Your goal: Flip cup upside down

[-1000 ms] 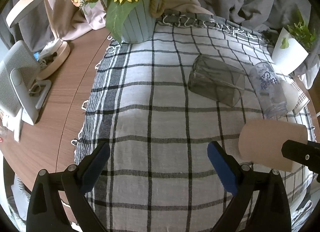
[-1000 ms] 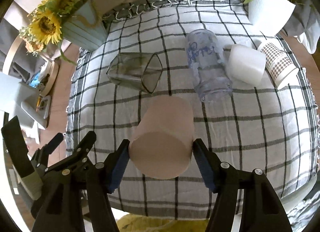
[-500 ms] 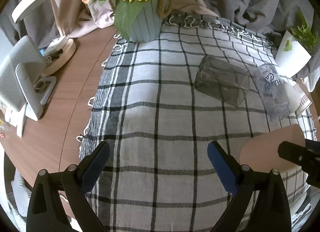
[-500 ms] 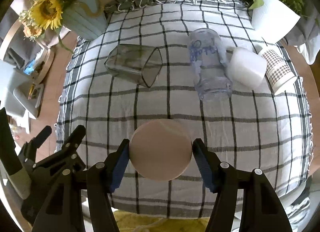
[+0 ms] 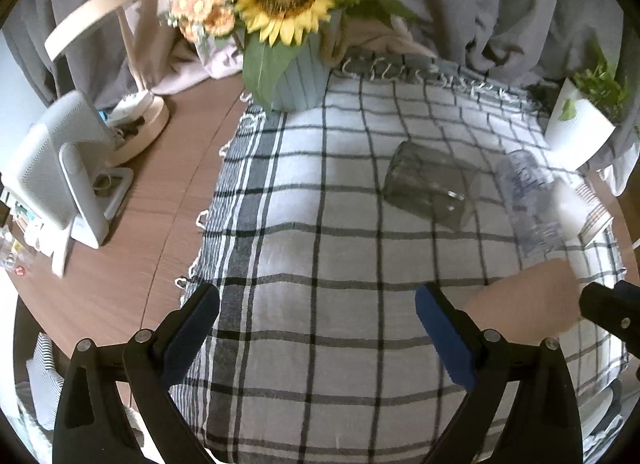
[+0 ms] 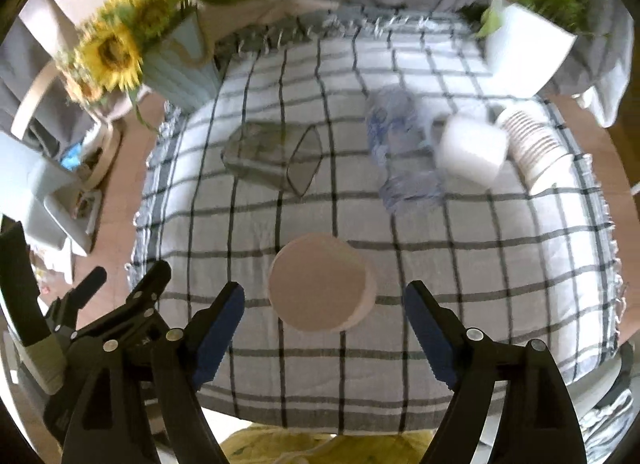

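Observation:
A beige cup [image 6: 320, 282] stands upside down on the checked cloth [image 6: 460, 264], its flat base facing up. My right gripper [image 6: 324, 328] is open above it, blue pads apart on either side and off the cup. In the left wrist view the same cup [image 5: 524, 310] shows at the right, next to the right gripper's black finger. My left gripper [image 5: 318, 328] is open and empty over the cloth [image 5: 320, 224], left of the cup.
A smoky square glass [image 6: 272, 162], a clear printed tumbler [image 6: 400, 152], a white cup [image 6: 472, 154] and a ribbed paper cup [image 6: 532, 146] lie on their sides further back. A sunflower vase [image 6: 176, 64] stands back left, a white plant pot [image 6: 524, 48] back right.
My right gripper turned the beige cup base-up, set it on the cloth, opened and drew back. The left gripper stayed open and shifted slightly.

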Motion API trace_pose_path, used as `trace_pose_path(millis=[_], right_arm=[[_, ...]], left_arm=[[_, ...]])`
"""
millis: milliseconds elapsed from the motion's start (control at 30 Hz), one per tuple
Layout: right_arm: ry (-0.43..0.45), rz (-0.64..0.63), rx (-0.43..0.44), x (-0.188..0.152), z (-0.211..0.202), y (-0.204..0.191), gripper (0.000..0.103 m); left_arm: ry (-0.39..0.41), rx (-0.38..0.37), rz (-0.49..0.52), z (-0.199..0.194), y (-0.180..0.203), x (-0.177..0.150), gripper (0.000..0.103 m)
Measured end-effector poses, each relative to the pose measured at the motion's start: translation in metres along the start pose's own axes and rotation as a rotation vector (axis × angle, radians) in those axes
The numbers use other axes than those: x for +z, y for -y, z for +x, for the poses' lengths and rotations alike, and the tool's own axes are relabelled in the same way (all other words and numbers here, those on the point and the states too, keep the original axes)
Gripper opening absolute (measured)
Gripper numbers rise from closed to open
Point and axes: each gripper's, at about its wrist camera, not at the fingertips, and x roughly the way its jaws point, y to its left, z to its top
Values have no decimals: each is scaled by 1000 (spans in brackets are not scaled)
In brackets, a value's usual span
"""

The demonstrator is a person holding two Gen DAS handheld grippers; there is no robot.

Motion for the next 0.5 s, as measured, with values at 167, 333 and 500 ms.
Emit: trace_pose_path(millis=[167,333,500], right_arm=[[127,-3,-18,-8,-40,8,84],[262,-15,-31,-16,-77,13,88],[334,-14,-19,-21,-98,19,92]], left_arm=[[58,-17,-13,-33,9,2,102],[138,-18,-18,-70,18,4,103],[197,-21,-17,-95,21,2,103]])
